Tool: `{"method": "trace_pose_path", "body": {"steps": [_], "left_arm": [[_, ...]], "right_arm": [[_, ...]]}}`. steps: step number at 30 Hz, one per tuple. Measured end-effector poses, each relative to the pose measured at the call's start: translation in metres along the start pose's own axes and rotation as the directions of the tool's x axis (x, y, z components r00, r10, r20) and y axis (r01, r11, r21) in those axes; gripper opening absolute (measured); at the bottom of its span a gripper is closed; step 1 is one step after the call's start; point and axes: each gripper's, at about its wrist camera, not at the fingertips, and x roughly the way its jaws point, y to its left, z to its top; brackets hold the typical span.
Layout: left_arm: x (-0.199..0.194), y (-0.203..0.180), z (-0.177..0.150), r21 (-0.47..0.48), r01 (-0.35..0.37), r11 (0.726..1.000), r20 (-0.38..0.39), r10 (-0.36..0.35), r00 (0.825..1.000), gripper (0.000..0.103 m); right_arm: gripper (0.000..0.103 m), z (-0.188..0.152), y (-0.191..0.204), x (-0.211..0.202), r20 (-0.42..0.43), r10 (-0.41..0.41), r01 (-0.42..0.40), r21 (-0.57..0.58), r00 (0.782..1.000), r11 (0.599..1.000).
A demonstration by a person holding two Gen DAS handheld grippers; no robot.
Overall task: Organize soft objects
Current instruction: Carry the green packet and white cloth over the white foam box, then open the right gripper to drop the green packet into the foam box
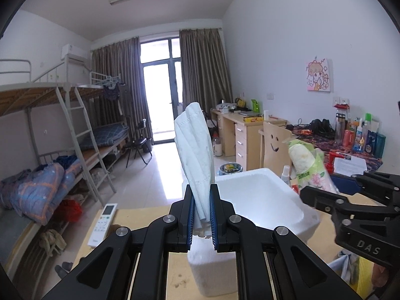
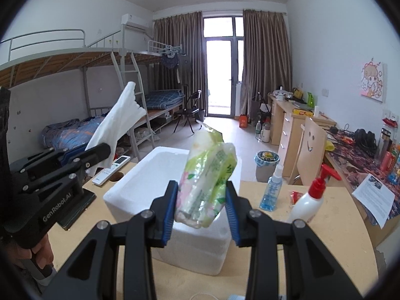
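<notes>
My left gripper (image 1: 202,215) is shut on a folded white cloth (image 1: 196,155) that stands upright above the near left corner of a white foam box (image 1: 260,200). In the right wrist view the left gripper (image 2: 100,153) holds the cloth (image 2: 117,122) left of the box. My right gripper (image 2: 201,210) is shut on a green-and-white tissue pack (image 2: 207,175), held over the foam box (image 2: 140,187). The pack also shows in the left wrist view (image 1: 310,165), above the box's right side.
The box sits on a wooden table (image 2: 325,237). A blue spray bottle (image 2: 272,187) and a white pump bottle with red top (image 2: 312,197) stand right of the box. A remote control (image 1: 102,221) lies at the table's left edge. Bunk beds, chair and desks are beyond.
</notes>
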Motion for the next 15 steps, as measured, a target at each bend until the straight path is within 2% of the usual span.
{"method": "trace_pose_path", "body": {"steps": [5,15], "left_arm": [[0.013,0.004,0.003,-0.009,0.015,1.000,-0.018,-0.015,1.000,0.012],[0.023,0.017,0.008,-0.016,-0.017,1.000,-0.023,0.017,1.000,0.012]], "right_arm": [[0.041,0.004,0.002,0.017,-0.034,0.019,-0.019,-0.002,0.999,1.000],[0.042,0.013,0.012,0.044,-0.068,0.026,-0.027,-0.025,0.997,0.999]]}}
